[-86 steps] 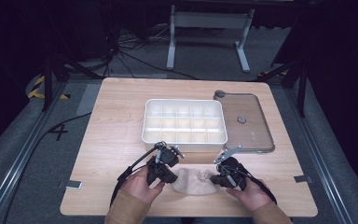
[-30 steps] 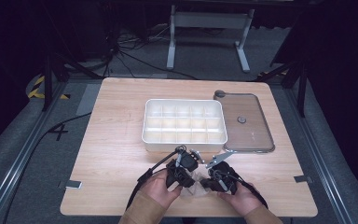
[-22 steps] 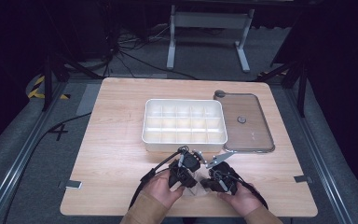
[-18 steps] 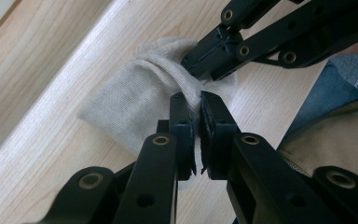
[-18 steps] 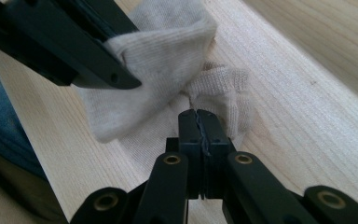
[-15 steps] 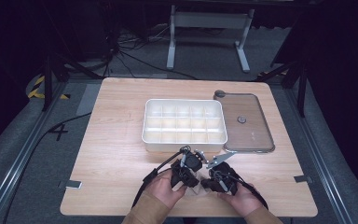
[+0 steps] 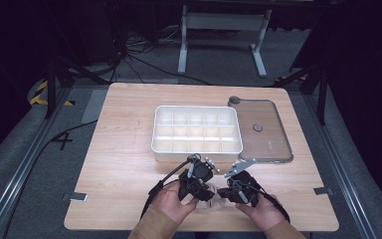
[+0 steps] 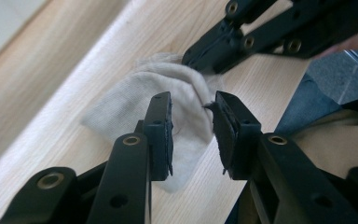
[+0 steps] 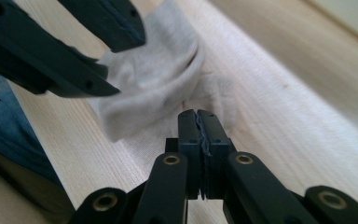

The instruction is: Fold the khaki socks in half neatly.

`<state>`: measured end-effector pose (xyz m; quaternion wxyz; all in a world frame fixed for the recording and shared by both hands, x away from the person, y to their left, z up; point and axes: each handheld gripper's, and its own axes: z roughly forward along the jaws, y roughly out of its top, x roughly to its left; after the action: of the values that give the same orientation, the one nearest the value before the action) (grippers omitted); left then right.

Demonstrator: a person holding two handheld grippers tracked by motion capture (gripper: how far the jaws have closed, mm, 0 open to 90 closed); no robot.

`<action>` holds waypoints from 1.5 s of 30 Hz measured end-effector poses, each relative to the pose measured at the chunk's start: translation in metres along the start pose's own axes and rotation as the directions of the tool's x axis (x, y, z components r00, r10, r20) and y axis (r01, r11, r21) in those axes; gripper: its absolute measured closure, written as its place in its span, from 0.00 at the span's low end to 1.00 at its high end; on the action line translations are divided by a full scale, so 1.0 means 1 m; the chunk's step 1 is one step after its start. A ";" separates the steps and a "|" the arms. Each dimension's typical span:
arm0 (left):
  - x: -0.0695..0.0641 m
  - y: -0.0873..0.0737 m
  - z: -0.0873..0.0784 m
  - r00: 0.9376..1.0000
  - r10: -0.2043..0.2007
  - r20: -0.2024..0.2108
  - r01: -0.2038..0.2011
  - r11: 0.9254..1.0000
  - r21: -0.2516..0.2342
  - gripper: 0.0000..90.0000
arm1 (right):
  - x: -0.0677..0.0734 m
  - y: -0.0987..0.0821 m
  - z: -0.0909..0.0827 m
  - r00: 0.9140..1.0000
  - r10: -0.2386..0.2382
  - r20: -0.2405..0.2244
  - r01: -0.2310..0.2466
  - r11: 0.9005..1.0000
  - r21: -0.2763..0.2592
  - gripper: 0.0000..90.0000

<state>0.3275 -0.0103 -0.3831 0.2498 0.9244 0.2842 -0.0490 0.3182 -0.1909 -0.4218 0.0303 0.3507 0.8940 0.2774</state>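
Wooden table (image 7: pixel 129 164), white divided tray (image 7: pixel 197 129), dark surrounding room

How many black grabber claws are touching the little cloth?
2. The right gripper is shut on the cloth near its edge; the left gripper is open, its jaws astride the cloth's bunched fold.

The setting is a lab recording station: a wooden table (image 7: pixel 129 164) on grey flooring, dark surroundings, floor cables (image 7: pixel 144 62), and a metal stand (image 7: pixel 221 30).
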 end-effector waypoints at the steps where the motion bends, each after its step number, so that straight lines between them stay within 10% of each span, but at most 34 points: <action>1: 0.000 -0.001 -0.003 1.000 -0.002 0.000 0.002 1.000 -0.003 0.75 | 0.000 0.001 -0.004 1.000 -0.002 -0.002 0.001 1.000 -0.015 0.99; 10: 0.013 -0.016 -0.022 0.997 -0.046 -0.054 0.046 0.999 -0.011 0.83 | 0.015 0.015 -0.023 0.999 -0.053 -0.014 0.051 0.994 -0.096 0.99; 19: 0.019 -0.027 -0.025 0.994 -0.085 -0.070 0.086 0.996 -0.002 0.86 | 0.039 0.027 -0.004 0.991 -0.128 -0.044 0.125 0.990 -0.066 0.99; 45: 0.012 -0.010 0.008 0.998 -0.019 -0.060 0.023 0.997 0.074 0.99 | 0.016 0.006 -0.001 0.999 -0.046 -0.014 0.046 0.999 -0.021 0.99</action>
<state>0.3327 -0.0012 -0.3972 0.2060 0.9310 0.2992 -0.0350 0.3093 -0.1772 -0.4159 0.0338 0.3278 0.8990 0.2883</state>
